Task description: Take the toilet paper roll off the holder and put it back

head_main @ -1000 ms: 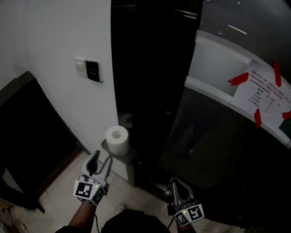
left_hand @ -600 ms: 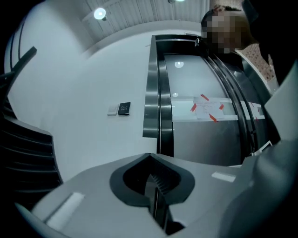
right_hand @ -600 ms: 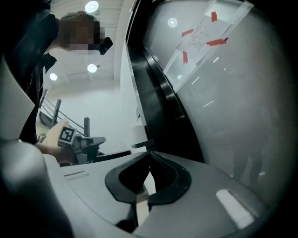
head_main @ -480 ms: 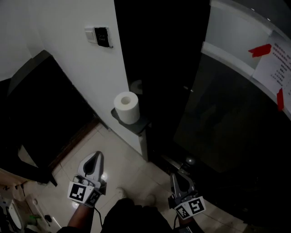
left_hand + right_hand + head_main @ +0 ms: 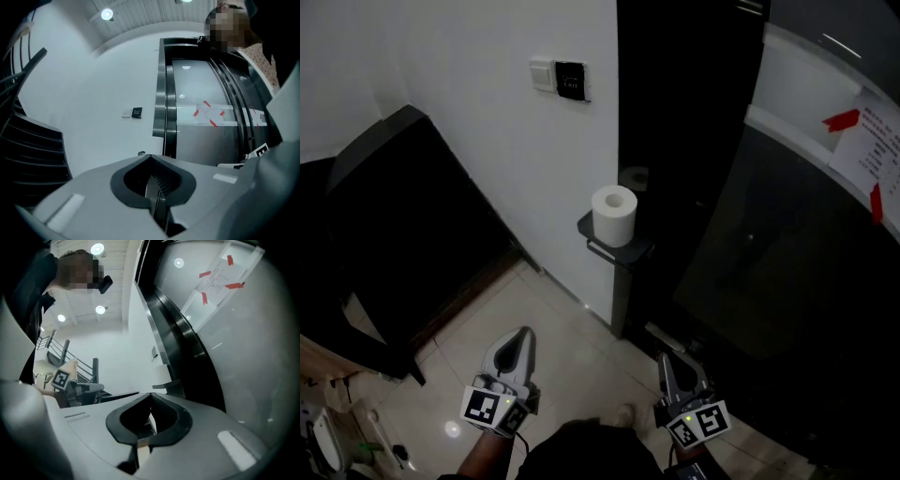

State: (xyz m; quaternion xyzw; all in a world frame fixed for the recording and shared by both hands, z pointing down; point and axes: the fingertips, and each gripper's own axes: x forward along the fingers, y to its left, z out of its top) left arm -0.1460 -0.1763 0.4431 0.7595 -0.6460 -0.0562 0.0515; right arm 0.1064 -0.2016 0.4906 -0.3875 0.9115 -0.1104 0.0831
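Toilet paper roll (image 5: 613,215), a white hollow-cored cylinder, stands upright on the flat dark holder (image 5: 634,254); left gripper (image 5: 522,334) and right gripper (image 5: 665,361) have grey fingers pressed together, empty.

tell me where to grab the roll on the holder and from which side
Probably across its curved side, around mid-height, coming from the near, open side. The roll stands on end on the holder, core hole up, with the wall close beside it.
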